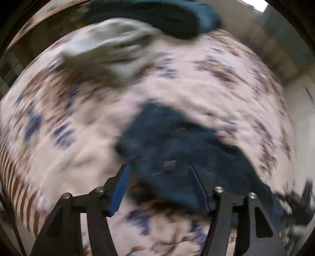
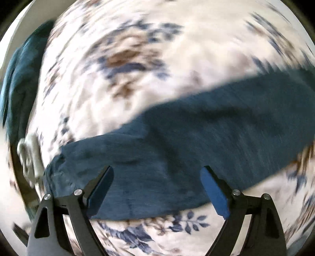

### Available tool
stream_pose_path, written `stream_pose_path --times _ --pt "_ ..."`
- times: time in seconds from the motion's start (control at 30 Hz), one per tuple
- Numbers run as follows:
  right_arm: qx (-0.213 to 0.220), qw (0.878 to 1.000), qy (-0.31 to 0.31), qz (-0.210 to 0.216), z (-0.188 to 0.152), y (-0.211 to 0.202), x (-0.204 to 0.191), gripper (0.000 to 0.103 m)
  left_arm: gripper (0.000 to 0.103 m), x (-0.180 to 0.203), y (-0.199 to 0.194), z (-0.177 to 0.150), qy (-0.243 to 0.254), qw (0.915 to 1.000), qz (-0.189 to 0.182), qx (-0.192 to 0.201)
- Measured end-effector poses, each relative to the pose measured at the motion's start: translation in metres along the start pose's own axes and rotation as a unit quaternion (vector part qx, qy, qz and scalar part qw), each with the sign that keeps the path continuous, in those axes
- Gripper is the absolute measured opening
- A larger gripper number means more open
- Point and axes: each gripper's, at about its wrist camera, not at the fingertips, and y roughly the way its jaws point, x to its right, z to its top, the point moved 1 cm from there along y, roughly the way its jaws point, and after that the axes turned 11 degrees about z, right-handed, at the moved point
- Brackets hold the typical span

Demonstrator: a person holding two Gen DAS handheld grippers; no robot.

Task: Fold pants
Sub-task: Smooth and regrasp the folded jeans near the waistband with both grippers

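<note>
Left tongs (image 1: 159,171): spread, nothing pinched; dark blue pants (image 1: 177,149) lie on the floral bedspread (image 1: 69,137) beneath them. Grey cloth (image 1: 110,55) farther off, blurred, possibly another garment. Right tongs (image 2: 157,175): spread wide above the pants, apart from the fabric.

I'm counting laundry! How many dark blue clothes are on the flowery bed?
2. The dark blue pants lie stretched out below both grippers; another dark blue garment is heaped at the bed's far edge beside a pale cloth. More may be hidden.
</note>
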Motion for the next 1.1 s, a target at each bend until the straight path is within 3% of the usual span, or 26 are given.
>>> stream_pose_path --times 0.1,0.2,0.27,0.33,0.4,0.5,0.63,0.7,0.8,0.87,0.9,1.0,1.1 --pt "-0.023 0.996 -0.089 -0.012 0.03 0.005 -0.032 0.092 0.061 0.057 0.027 0.028 0.067 0.9975 -0.013 0.021" --pt "-0.053 0.986 -0.146 -0.053 0.066 0.024 -0.043 0.092 0.061 0.09 0.087 0.049 0.111 0.9937 0.012 -0.015" --pt "-0.098 0.979 -0.158 -0.08 0.087 0.05 -0.038 0.091 0.061 0.088 0.123 0.055 0.106 0.9928 0.034 -0.046" --pt "-0.13 0.974 -0.156 -0.1 0.097 0.067 -0.029 0.088 0.056 0.066 0.147 0.055 0.078 0.9941 0.01 -0.074" --pt "-0.147 0.971 -0.156 -0.108 0.1 0.075 -0.02 0.085 0.046 0.046 0.148 0.055 0.063 0.9955 -0.017 -0.068" --pt "-0.137 0.976 -0.149 -0.085 0.097 0.067 -0.021 0.085 0.029 0.025 0.149 0.054 0.058 0.9958 -0.012 -0.07" --pt "-0.122 0.979 -0.16 0.035 0.088 0.056 -0.054 0.083 0.025 0.01 0.151 0.059 0.045 0.9952 -0.029 -0.082" --pt "-0.139 0.967 -0.2 0.077 0.079 0.064 -0.088 0.081 0.025 0.011 0.151 0.062 0.048 0.9947 -0.026 -0.087" --pt "-0.172 0.934 -0.308 0.056 0.061 0.092 -0.143 0.078 0.025 0.017 0.147 0.06 0.051 0.9943 -0.027 -0.09" --pt "-0.2 0.916 -0.348 0.01 0.054 0.115 -0.156 0.042 0.025 0.017 0.148 0.06 0.049 0.9941 -0.031 -0.091" --pt "-0.214 0.91 -0.356 -0.011 0.052 0.126 -0.158 0.01 0.025 0.019 0.149 0.061 0.047 0.994 -0.033 -0.093" --pt "-0.187 0.917 -0.352 -0.02 0.059 0.118 -0.156 0.006 0.025 0.018 0.151 0.064 0.038 0.9932 -0.047 -0.1" --pt "-0.154 0.942 -0.294 -0.042 0.081 0.103 -0.128 0.001 0.025 0.017 0.15 0.065 0.037 0.9925 -0.05 -0.106"
